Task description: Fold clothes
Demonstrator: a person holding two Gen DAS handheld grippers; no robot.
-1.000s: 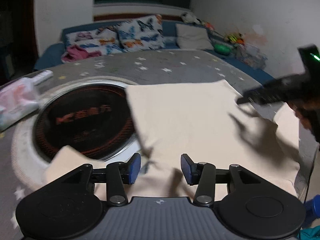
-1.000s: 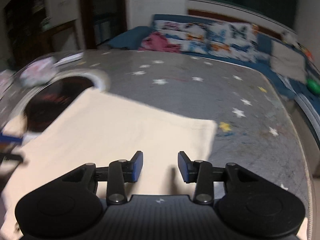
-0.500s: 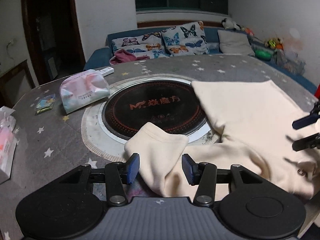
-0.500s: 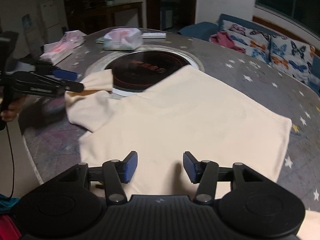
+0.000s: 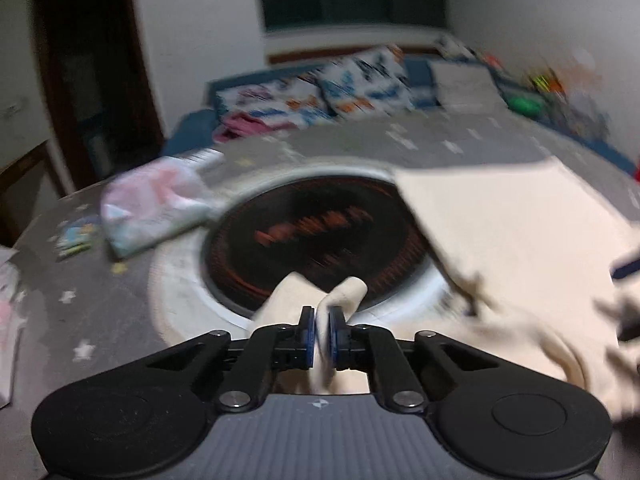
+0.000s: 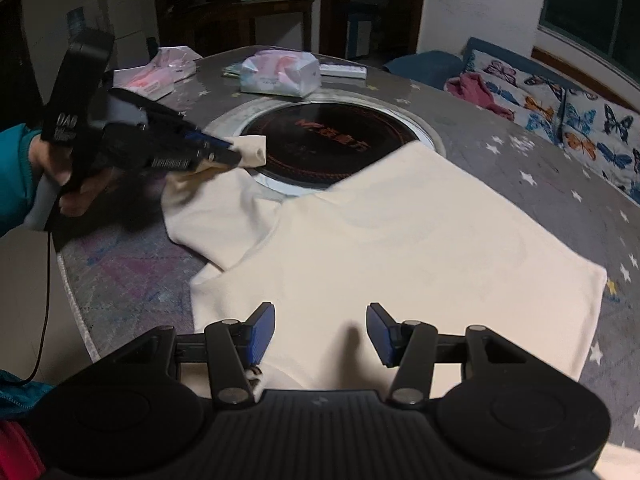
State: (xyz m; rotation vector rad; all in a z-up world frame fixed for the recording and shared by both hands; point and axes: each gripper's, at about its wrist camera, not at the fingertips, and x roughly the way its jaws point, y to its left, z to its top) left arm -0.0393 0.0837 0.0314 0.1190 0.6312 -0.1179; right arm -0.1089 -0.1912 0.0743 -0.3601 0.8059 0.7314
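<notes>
**Clerk A:** Round grey star-print table (image 6: 520,168), with a black inset hob (image 6: 332,148) at centre; sofa with butterfly cushions (image 6: 560,100) behind; pink-and-white tissue pack (image 6: 280,72) at the far edge. Item in hand?

**Clerk B:** Cream sweatshirt (image 6: 400,248), laid flat across the near half of the table, its upper edge overlapping the hob rim. One sleeve (image 6: 224,196) is extended toward the left side.

**Clerk A:** Change since half a second ago?

**Clerk B:** Left gripper (image 5: 322,330), previously spread above the sleeve cuff, is now clamped on that cuff (image 6: 252,150); cloth is pinched between the blue pads, and the cuff is raised off the table. Left view is motion-blurred. Right gripper (image 6: 320,330) is recorded spread wide, holding nothing, poised over the garment's near edge.

**Clerk A:** Meaning for the task?

**Clerk B:** Judged as the start of the sleeve fold: the sleeve is secured and ready to be carried inward across the body.

**Clerk A:** Condition of the garment?

**Clerk B:** Plain, thick, soft knit; body is mostly smooth, faint creases are noted at the shoulder seam, nothing folded yet.
</notes>
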